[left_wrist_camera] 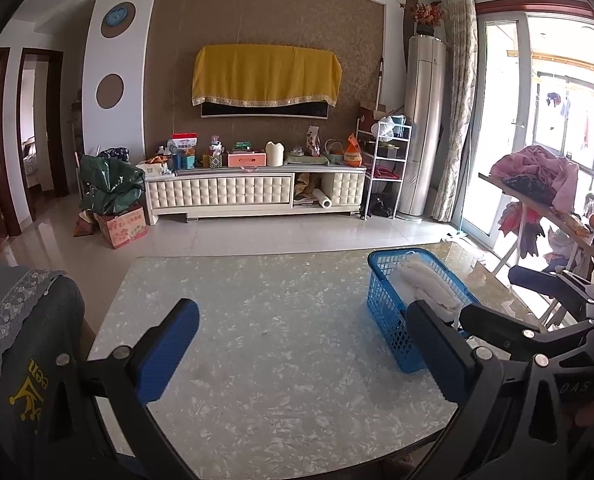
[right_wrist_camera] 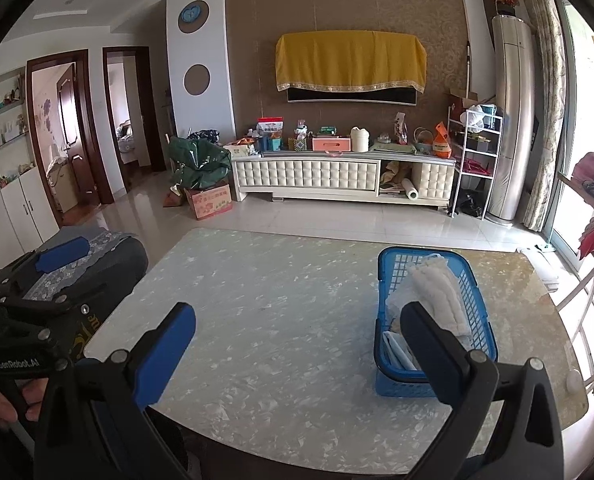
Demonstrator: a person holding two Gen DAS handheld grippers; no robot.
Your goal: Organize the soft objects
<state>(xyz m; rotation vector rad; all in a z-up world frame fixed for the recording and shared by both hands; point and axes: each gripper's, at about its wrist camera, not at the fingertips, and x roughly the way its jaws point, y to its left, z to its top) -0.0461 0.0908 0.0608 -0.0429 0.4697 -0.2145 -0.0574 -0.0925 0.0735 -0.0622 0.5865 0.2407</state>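
Both grippers, left (left_wrist_camera: 297, 354) and right (right_wrist_camera: 299, 354), are hovering spread, empty. The towel (right_wrist_camera: 437, 292) in the basket (right_wrist_camera: 385, 352) looks light, floppy; pinching a fold suits.

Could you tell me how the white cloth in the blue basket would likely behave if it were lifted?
The white cloth looks quilted and folded, so it would probably sag and unfold. It seems light. The blue basket has open lattice walls, so it might shift too.
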